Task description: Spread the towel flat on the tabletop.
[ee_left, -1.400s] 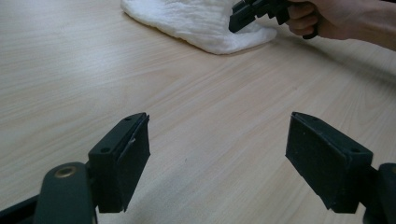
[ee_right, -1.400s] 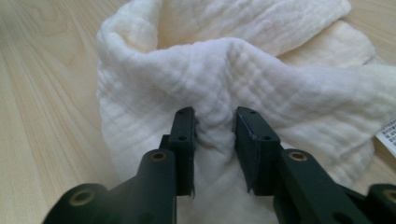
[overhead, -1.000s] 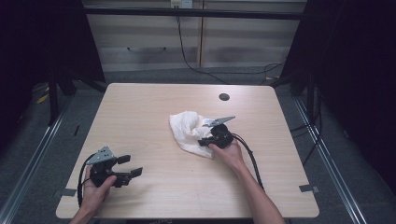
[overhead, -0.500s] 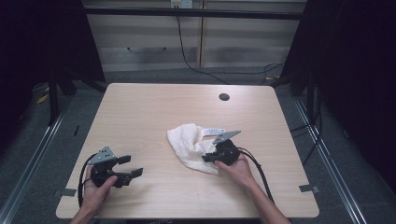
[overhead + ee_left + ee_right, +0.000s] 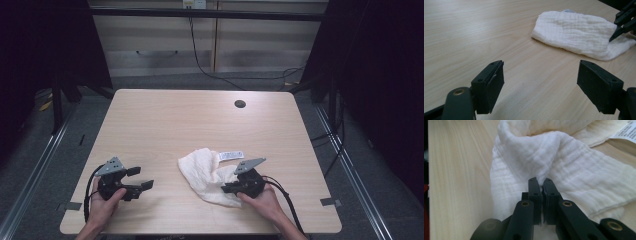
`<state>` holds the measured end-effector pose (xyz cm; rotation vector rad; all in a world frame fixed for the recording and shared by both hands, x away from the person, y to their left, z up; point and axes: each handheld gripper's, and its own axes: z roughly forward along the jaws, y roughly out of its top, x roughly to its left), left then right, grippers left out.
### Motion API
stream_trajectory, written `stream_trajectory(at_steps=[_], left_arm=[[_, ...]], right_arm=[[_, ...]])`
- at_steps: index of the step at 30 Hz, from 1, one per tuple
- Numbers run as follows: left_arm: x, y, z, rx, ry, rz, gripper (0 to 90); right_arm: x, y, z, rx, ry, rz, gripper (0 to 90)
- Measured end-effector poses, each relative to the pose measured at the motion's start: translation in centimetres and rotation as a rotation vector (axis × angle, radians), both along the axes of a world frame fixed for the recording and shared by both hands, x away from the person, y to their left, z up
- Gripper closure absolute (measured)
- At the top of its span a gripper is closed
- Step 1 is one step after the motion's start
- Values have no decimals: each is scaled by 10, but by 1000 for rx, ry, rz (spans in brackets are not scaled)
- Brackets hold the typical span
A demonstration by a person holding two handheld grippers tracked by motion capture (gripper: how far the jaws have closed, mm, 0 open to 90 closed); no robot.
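Observation:
A white crumpled cloth (image 5: pixel 205 172) lies on the wooden table (image 5: pixel 175 120), front of centre, its printed label (image 5: pixel 231 155) sticking out at the far side. My right gripper (image 5: pixel 227 189) is shut on a fold of the cloth (image 5: pixel 544 157) at its near right edge; in the right gripper view (image 5: pixel 540 181) the jaws pinch the fabric. My left gripper (image 5: pixel 142 178) rests open near the front left of the table, held by a hand, with nothing between its jaws. In the left gripper view (image 5: pixel 540 82) the cloth (image 5: pixel 579 37) lies ahead, with the right gripper (image 5: pixel 624 22) at its far end.
A round black cable hole (image 5: pixel 240 104) sits at the table's far right. Cables trail from both grippers over the front edge. Bare wood separates the left gripper from the cloth. Dark floor and metal rails surround the table.
My right gripper has drawn the cloth toward the front edge, dragging it nearer the person and spreading it out. The left gripper has stayed where it was.

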<state>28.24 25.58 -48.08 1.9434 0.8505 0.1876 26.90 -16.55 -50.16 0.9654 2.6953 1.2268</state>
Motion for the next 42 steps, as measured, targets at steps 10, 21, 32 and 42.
stream_trajectory(at_steps=[10,21,32,42], left_arm=[[0,1,1,-5,1,6,212],[1,0,0,1,9,7,213],[2,0,-1,7,13,2,215],[2,0,-1,4,12,3,215]], right_arm=[[-11,-7,12,11,-16,-13,652],[10,-38,33,77,-56,-165,630],[54,-40,6,14,-11,-197,642],[51,-31,0,-36,-22,-181,702]])
